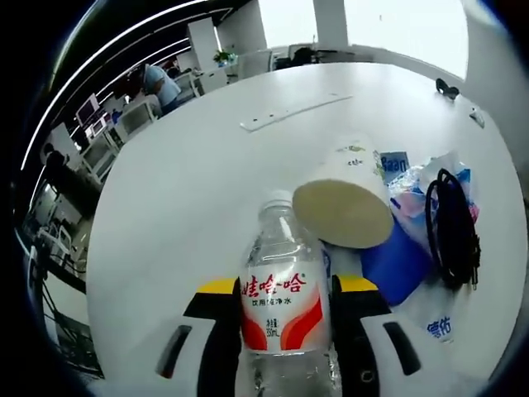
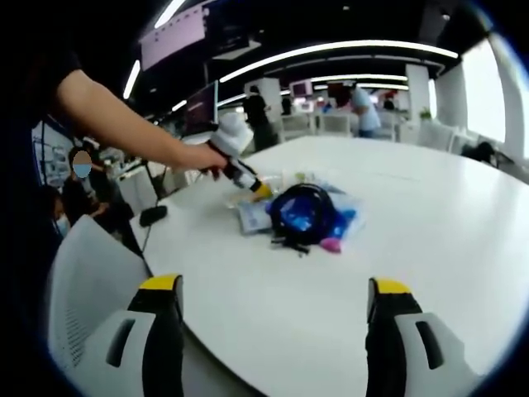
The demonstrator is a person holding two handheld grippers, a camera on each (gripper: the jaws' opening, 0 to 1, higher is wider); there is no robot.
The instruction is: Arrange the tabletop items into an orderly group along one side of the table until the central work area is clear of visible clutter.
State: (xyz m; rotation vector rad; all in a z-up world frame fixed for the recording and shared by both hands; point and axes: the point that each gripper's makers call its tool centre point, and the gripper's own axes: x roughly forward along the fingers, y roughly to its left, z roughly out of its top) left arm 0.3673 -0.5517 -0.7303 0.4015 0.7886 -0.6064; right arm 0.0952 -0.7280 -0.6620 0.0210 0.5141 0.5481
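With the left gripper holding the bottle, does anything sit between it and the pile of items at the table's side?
Yes. The water bottle is clamped in the left gripper, and a tipped paper cup lies directly ahead, its base facing the camera. A blue packet and black cable crowd the right.

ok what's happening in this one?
A person is tidying a white table. The left gripper is shut on a clear water bottle, holding it near a pile: a tipped paper cup, blue packets and a black cable. The right gripper is open and empty, back from the pile.
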